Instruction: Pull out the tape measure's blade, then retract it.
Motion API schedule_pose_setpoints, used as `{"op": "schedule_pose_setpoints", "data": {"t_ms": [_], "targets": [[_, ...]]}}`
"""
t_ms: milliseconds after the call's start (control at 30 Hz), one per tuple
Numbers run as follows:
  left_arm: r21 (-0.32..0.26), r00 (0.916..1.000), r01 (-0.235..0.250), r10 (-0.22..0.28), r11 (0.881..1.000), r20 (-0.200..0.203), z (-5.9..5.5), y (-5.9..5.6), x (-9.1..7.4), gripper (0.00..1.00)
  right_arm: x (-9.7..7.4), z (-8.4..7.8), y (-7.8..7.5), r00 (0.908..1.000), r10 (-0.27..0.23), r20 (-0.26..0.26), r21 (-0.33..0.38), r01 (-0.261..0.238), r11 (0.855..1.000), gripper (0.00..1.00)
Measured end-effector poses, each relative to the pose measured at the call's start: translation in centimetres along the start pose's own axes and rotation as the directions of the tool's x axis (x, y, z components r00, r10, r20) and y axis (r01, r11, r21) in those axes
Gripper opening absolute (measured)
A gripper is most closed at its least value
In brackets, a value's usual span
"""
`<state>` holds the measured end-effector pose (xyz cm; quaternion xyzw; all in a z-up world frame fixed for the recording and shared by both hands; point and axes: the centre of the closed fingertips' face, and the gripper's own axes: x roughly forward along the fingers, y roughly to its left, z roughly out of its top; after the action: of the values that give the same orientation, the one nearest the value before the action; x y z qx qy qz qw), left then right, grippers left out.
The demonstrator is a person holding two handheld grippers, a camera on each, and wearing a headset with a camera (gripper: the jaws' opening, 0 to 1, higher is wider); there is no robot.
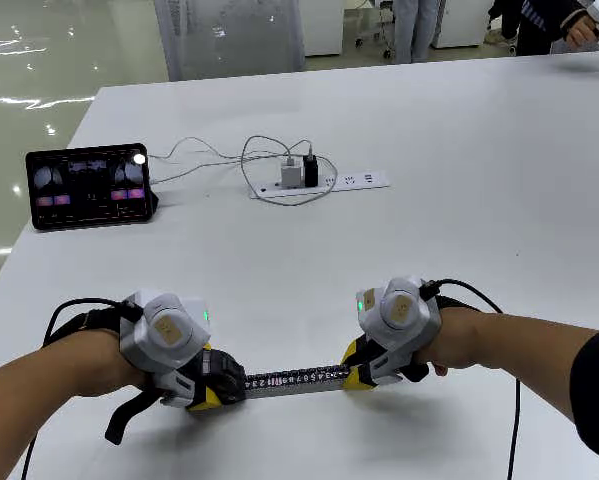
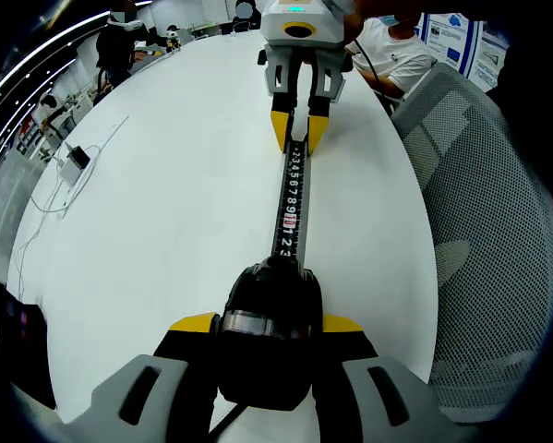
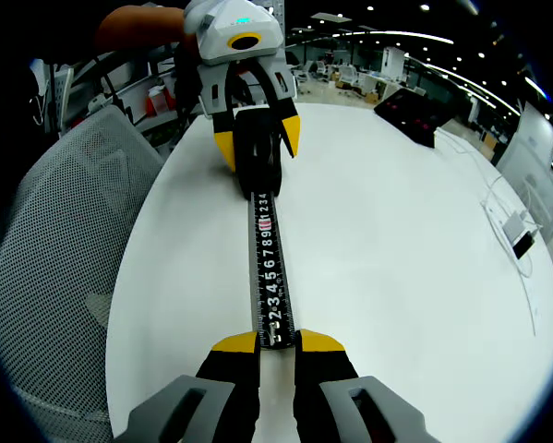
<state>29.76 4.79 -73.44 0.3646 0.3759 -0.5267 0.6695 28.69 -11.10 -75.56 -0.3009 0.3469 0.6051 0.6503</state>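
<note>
Holding the tape measure case (image 2: pixel 269 318) clamped in the left tongs (image 1: pixel 211 392), low over the tabletop (image 1: pixel 379 250); right tongs (image 3: pixel 278 343) pinch the blade (image 3: pixel 267 268) tip, blade partly out. Risk: thin tip slips the pinch, blade snaps back; case could twist loose.

White surface (image 1: pixel 429 180), wide, glossy. Far left: dark tablet (image 1: pixel 89 186), screen lit, propped up. Centre back: white power strip (image 1: pixel 324 183) carrying two plugs (image 1: pixel 291 176), thin cables (image 1: pixel 244 165) looping toward tablet. Near front edge: tape measure (image 1: pixel 224 380), blade (image 1: pixel 297 378) stretched low along surface.
</note>
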Motion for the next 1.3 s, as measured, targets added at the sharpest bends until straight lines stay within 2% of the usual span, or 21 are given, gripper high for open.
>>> {"op": "schedule_pose_setpoints", "data": {"t_ms": [633,833,1300], "targets": [[0.002,1.0000,-0.001,0.001,1.000,-0.001,0.0,0.0,0.0,0.35,-1.0,-1.2,0.0,1.0000,0.005,-0.005,0.020,-0.005,1.000,0.09],[0.000,1.0000,-0.002,0.002,1.000,0.000,0.0,0.0,0.1,0.35,-1.3,-1.7,-0.1,0.9998,0.007,-0.018,-0.008,-0.007,1.000,0.09],[-0.003,1.0000,-0.003,0.003,1.000,0.003,0.0,0.1,0.1,0.35,-2.0,-2.8,-0.2,0.9997,0.007,-0.023,0.008,-0.007,1.000,0.09]]}}
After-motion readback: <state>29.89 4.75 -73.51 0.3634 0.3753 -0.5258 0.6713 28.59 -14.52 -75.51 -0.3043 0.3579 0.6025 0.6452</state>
